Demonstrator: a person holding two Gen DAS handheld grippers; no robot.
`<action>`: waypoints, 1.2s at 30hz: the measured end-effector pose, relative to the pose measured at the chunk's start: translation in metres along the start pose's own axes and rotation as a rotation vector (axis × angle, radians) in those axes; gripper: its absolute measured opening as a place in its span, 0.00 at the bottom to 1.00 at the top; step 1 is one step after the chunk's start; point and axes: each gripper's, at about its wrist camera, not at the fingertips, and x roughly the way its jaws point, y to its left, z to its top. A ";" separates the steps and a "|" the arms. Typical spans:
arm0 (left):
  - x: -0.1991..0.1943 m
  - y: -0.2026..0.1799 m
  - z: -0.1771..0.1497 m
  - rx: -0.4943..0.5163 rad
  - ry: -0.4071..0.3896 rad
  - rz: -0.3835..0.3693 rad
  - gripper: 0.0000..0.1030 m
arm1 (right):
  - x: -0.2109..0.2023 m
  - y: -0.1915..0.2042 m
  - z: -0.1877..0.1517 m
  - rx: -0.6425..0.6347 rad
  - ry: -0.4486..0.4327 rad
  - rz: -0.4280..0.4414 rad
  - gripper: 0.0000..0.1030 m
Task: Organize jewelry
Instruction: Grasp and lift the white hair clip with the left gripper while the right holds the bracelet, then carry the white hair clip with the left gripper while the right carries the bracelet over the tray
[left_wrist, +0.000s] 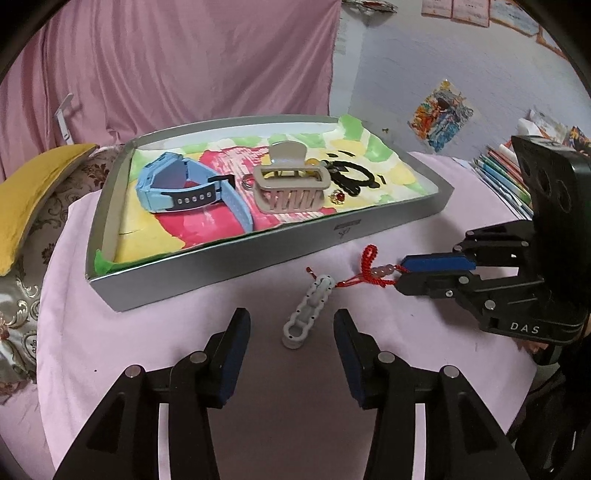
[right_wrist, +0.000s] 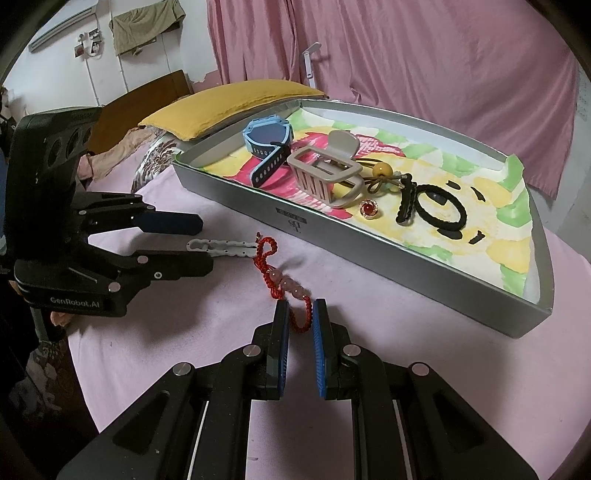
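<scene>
Two pieces lie outside the tray on the pink-covered counter: a red cord with pink beads and a white chain, touching end to end. Our right gripper has its fingers closed almost fully around the cord's looped end, and we judge the grip just about made. Our left gripper has its fingers spread wide on either side of the chain, not touching it. To do this well, we should pinch the cord firmly below the beads, lift slowly so its far end slips free of the chain, then clear the tray wall and lower it onto bare lining beside the black ring.
</scene>
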 end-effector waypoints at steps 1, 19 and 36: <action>0.000 -0.001 0.000 0.009 0.003 0.001 0.41 | 0.000 0.000 0.000 -0.001 0.000 -0.001 0.11; -0.010 -0.016 -0.008 0.060 0.012 -0.010 0.14 | -0.014 -0.003 -0.003 0.014 -0.070 -0.032 0.07; -0.030 -0.022 -0.003 -0.013 -0.156 -0.001 0.14 | -0.045 -0.001 -0.008 0.015 -0.203 -0.083 0.04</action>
